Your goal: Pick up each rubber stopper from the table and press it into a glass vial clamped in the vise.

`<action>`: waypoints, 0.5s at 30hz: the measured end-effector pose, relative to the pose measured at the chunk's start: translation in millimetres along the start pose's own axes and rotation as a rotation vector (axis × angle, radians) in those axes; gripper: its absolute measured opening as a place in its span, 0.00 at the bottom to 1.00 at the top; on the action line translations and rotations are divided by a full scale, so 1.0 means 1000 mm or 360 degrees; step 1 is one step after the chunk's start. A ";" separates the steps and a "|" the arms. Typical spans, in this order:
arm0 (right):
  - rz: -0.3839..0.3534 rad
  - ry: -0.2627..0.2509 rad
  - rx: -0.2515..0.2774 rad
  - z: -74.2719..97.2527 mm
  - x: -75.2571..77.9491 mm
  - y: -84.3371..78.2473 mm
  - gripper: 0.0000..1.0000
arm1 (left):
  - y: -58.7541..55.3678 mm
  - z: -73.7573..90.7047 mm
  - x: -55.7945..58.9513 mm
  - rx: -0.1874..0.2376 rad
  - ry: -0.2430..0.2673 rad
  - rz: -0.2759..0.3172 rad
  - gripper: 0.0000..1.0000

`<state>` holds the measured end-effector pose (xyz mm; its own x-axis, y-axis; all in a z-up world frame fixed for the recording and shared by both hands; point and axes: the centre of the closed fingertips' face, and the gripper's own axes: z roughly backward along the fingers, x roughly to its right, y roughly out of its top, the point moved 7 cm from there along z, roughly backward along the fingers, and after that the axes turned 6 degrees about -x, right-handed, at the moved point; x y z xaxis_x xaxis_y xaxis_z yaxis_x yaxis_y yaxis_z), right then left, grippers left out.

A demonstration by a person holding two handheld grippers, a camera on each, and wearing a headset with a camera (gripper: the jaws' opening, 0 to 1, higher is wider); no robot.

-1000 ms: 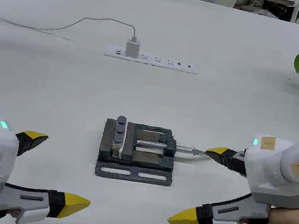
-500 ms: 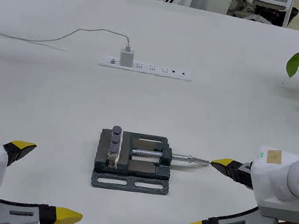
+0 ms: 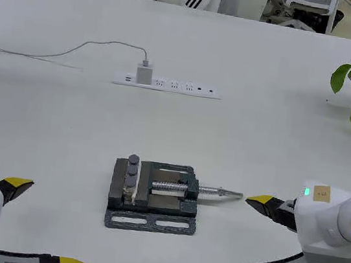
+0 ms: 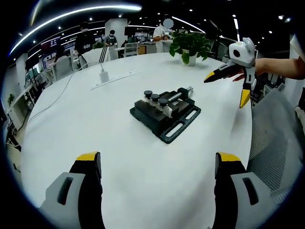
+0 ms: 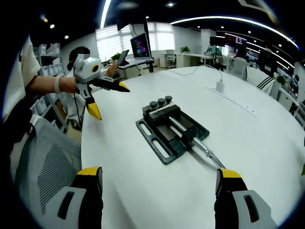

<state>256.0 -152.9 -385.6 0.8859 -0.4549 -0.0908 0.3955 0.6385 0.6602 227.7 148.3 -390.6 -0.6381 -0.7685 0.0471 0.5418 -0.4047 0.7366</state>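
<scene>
Vise (image 3: pixel 153 196) at the middle of the white table (image 3: pixel 260 130), with three glass vials (image 3: pixel 129 189) clamped in a row at its far-from-screw end. Each vial carries a dark rubber stopper (image 3: pixel 133 159); I can spot no loose stopper on the table. Left gripper (image 3: pixel 48 225) and right gripper (image 3: pixel 236 241) both stand wide apart and hold nothing, low on either side of the vise and well clear of the vials. The upper tip of the right gripper lies just beside the end of the vise screw (image 3: pixel 219 192). Main risk, as I judge it: a knock on that screw could slacken the clamp and let the vials tip. How deep the stoppers sit cannot be told; a follow-up press delivered off-axis could crack glass or pop a neighbouring stopper. A sweep toward the power strip (image 3: pixel 169 85) looks unlikely from here.
</scene>
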 end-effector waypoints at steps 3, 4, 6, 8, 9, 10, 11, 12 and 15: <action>-0.0009 -0.0002 0.0000 -0.001 -0.001 -0.001 0.98 | 0.000 -0.001 -0.001 -0.0006 -0.0004 -0.0004 0.99; -0.0011 -0.0004 0.0002 -0.001 0.000 -0.001 0.98 | 0.000 -0.001 -0.001 -0.0004 -0.0004 -0.0006 0.99; -0.0015 -0.0008 0.0003 -0.001 0.000 -0.001 0.98 | 0.002 -0.001 -0.002 0.0002 -0.0007 -0.0003 0.99; -0.0022 -0.0012 0.0014 -0.001 -0.001 0.000 0.98 | 0.003 -0.001 -0.003 0.0006 -0.0004 -0.0007 0.99; -0.0036 -0.0007 0.0035 0.000 -0.001 0.001 0.97 | 0.003 -0.001 -0.003 0.0010 0.0001 -0.0009 0.99; -0.0047 -0.0007 0.0044 0.000 -0.001 0.001 0.97 | 0.004 -0.001 -0.004 0.0014 0.0006 -0.0008 0.99; -0.0048 -0.0012 0.0043 0.000 0.000 0.001 0.98 | 0.004 -0.002 -0.004 0.0014 -0.0004 -0.0004 0.99; -0.0045 -0.0015 0.0043 0.000 0.000 0.001 0.98 | 0.004 -0.002 -0.004 0.0012 -0.0004 -0.0002 0.99; -0.0043 -0.0015 0.0035 0.000 0.001 0.001 0.98 | 0.004 -0.002 -0.004 0.0013 -0.0003 -0.0005 0.99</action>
<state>257.0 -152.4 -385.5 0.8725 -0.4778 -0.1020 0.4140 0.6122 0.6737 233.0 148.9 -389.0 -0.6408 -0.7663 0.0458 0.5352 -0.4032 0.7423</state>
